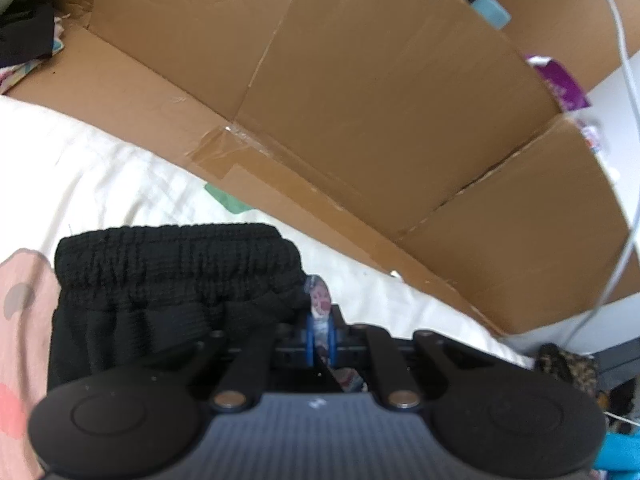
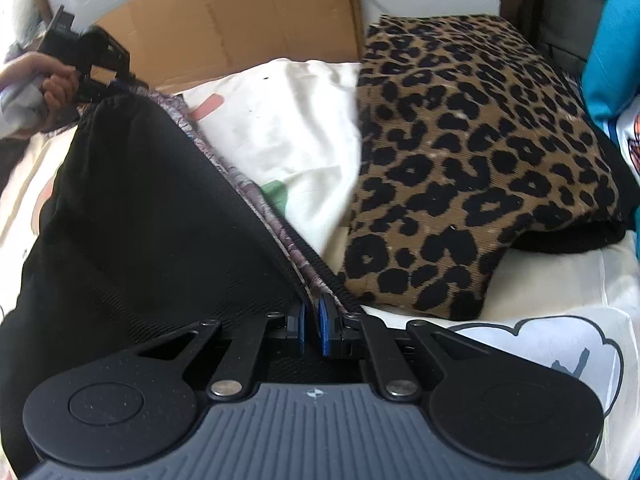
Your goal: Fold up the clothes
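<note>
Both grippers clamp a black ribbed-knit garment with an elastic waistband (image 2: 152, 208), stretched between them above a white printed bed sheet (image 2: 288, 120). The right gripper (image 2: 312, 320) pinches the garment's edge, its blue pads nearly together on the cloth. The left gripper (image 1: 320, 332) is closed on fabric beside the gathered waistband. A folded leopard-print knit garment (image 2: 472, 160) lies on the bed just beside it; flattened brown cardboard (image 1: 360, 100) stands behind.
</note>
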The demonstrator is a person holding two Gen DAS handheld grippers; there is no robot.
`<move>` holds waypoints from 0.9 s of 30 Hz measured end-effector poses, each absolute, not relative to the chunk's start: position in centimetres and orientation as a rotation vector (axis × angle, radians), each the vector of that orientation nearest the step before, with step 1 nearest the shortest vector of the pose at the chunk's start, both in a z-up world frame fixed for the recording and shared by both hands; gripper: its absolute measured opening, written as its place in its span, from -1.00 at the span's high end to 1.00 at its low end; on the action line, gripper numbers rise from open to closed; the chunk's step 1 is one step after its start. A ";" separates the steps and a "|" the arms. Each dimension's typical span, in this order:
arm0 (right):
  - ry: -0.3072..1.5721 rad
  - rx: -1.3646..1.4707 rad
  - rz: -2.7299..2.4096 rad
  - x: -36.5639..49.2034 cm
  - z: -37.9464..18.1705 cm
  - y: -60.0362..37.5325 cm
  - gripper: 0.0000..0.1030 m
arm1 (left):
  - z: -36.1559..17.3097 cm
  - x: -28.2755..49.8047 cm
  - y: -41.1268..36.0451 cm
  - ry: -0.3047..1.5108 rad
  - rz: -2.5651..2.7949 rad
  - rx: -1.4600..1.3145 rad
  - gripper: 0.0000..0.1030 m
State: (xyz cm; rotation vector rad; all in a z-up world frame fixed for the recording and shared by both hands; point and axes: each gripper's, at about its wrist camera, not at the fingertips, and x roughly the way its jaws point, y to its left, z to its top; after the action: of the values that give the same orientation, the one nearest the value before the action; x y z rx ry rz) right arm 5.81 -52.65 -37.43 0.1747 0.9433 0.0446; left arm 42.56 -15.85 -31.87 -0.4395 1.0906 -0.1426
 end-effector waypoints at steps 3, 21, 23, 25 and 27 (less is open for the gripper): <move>0.953 0.205 0.041 6.0 -37.6 -53.1 0.76 | -32.2 43.1 -16.8 1.092 -0.133 -0.399 0.85; 0.940 0.282 -0.015 5.5 -36.8 -54.1 0.61 | -29.1 42.2 -19.4 1.067 -0.237 -0.219 0.24; 0.896 0.291 -0.038 5.1 -36.2 -54.3 0.57 | -28.5 41.5 -19.5 1.050 -0.265 -0.191 0.24; 0.864 0.292 -0.056 4.7 -35.6 -54.4 0.57 | -28.2 40.7 -19.7 1.031 -0.289 -0.121 0.24; 0.853 0.295 -0.069 4.4 -35.3 -54.5 0.57 | -28.9 40.3 -19.8 1.039 -0.294 -0.061 0.24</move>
State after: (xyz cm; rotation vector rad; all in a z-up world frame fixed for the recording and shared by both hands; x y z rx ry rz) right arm 4.44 -54.49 -35.34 0.2949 0.8525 -0.0689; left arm 40.29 -19.81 -28.87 -0.0614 1.0392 -0.2944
